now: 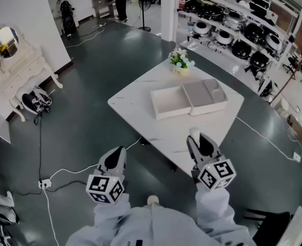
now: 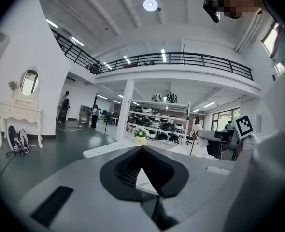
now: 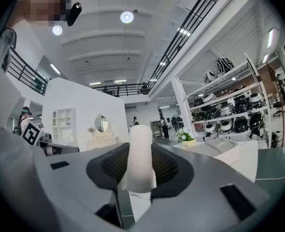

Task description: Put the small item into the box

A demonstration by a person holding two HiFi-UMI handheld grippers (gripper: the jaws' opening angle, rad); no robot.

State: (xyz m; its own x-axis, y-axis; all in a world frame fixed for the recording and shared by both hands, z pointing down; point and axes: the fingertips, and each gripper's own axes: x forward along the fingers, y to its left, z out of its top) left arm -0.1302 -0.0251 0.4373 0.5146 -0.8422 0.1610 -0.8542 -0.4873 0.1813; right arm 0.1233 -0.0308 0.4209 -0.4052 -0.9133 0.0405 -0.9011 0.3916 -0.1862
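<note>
Item status: the small white item stands upright in my right gripper, with the pads clamped across its lower half. It is well short of the open box on the table, and my left gripper is closed on nothing. I judge it light, smooth and rounded, likely to swivel or slip, so a mid-body pinch with modest pressure suits it.

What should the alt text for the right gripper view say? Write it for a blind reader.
The right gripper holds a small white cylinder upright between its dark pads. Beyond it, a white table carries an open box and a flower pot; shelves of cookware stand at right.
</note>
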